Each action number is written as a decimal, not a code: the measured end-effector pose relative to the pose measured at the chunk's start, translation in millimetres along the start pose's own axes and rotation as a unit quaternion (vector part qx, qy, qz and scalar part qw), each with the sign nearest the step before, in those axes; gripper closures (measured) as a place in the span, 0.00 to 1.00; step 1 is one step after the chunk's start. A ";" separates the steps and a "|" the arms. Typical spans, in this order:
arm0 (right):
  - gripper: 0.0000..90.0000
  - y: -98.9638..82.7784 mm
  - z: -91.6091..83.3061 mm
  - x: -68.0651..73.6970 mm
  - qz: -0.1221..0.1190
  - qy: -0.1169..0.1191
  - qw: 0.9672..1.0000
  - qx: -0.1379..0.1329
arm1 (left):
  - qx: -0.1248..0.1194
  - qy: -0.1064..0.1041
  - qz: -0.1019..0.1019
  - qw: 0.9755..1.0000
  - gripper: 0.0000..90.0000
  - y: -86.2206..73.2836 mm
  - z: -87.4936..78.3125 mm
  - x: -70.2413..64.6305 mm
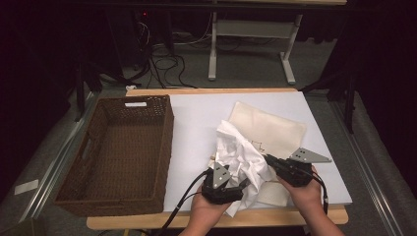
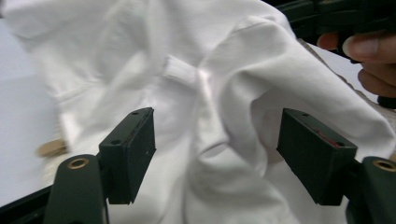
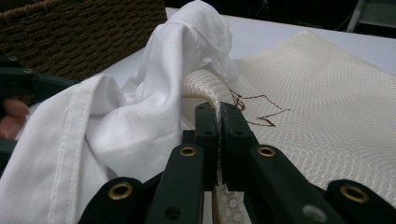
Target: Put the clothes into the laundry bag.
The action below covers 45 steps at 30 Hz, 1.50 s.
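A crumpled white garment lies partly on a cream mesh bag at the table's near right. My right gripper is shut on the bag's raised edge; the right gripper view shows the mesh pinched between the closed jaws, with the garment bunched to their left. My left gripper sits low at the garment's near side. In the left gripper view its jaws stand open, a fold of the white cloth bulging between them without being pressed.
A large brown wicker basket stands along the table's left side, its wall behind the garment. The table's white top is bare between basket and bag. The wooden front edge is close under both hands.
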State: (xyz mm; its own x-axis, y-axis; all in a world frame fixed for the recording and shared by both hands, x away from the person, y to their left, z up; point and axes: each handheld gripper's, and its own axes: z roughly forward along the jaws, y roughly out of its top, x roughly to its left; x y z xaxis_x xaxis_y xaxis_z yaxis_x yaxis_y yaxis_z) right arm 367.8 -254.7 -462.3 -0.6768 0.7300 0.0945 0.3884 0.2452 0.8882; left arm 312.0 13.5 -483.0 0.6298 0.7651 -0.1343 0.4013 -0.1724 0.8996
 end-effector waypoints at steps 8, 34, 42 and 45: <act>0.98 0.5 -0.1 -0.3 -0.005 0.001 1.000 -0.002 | 0.000 0.061 -0.068 0.996 0.36 -8.5 -8.9 45.8; 0.98 0.3 0.6 0.9 -0.007 0.000 1.000 0.001 | -0.002 -0.015 0.018 1.000 0.96 13.4 14.8 6.4; 0.98 1.4 1.2 2.7 -0.006 0.001 1.000 -0.002 | 0.066 -0.034 0.029 0.997 0.95 3.3 50.0 -12.7; 0.98 1.4 0.4 2.5 -0.005 0.003 1.000 -0.004 | 0.078 -0.017 0.019 0.997 0.95 8.3 64.2 -8.2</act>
State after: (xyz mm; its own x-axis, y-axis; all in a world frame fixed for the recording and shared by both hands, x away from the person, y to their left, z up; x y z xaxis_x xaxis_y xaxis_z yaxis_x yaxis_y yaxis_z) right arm 366.9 -252.2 -460.9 -0.6853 0.7229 0.0879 0.3764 0.2483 0.8925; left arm 352.8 -34.1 -501.1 0.6670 0.7358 -0.1176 0.4741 -0.2973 0.8288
